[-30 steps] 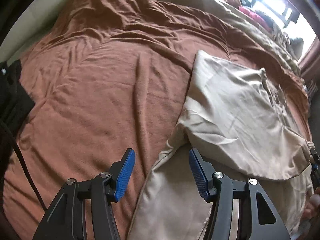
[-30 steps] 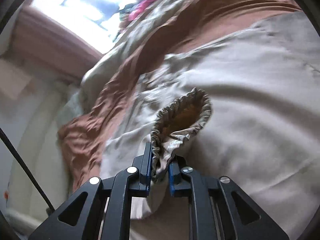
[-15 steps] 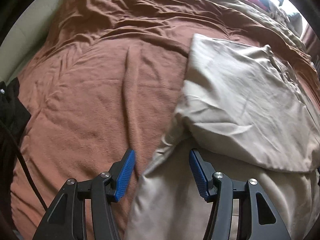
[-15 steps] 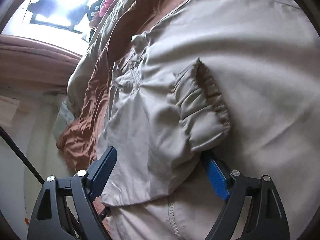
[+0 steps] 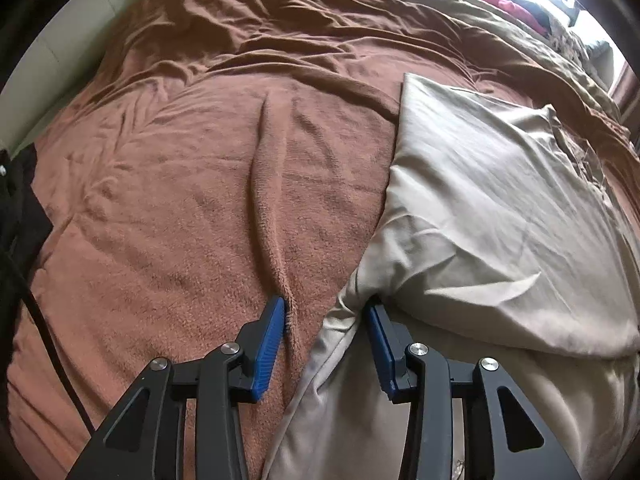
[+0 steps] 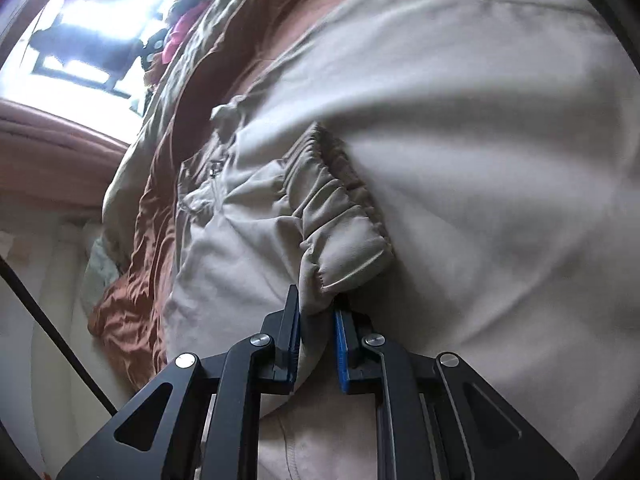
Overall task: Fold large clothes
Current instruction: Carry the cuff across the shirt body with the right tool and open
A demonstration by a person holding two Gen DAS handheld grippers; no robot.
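Beige jacket (image 5: 500, 216) is seen spread over the brown blanket (image 5: 192, 184) of a bed, filling the 3 o'clock half of the left wrist view, with one panel folded across the body. The left gripper (image 5: 326, 340) is pointed steeply down at the garment's edge at 6 o'clock; its jaws have just been closing and are held partly apart, a ridge of blanket and the jacket's side seam lying between the blue pads (image 5: 270, 344), though a firm grip cannot be confirmed. In the right wrist view, the right gripper (image 6: 318, 344) is angled downward and rolled, its jaws having just been closing to a narrow gap, pinched on the fabric just below the elastic cuff (image 6: 344, 224) of a sleeve. A zipper pull (image 6: 215, 168) is visible at 10 o'clock from the cuff. An olive duvet (image 5: 460, 20) is bunched at 1 o'clock, beside a bright window (image 6: 92, 28). A black cable (image 5: 48, 332) is trailed down at 8 o'clock.
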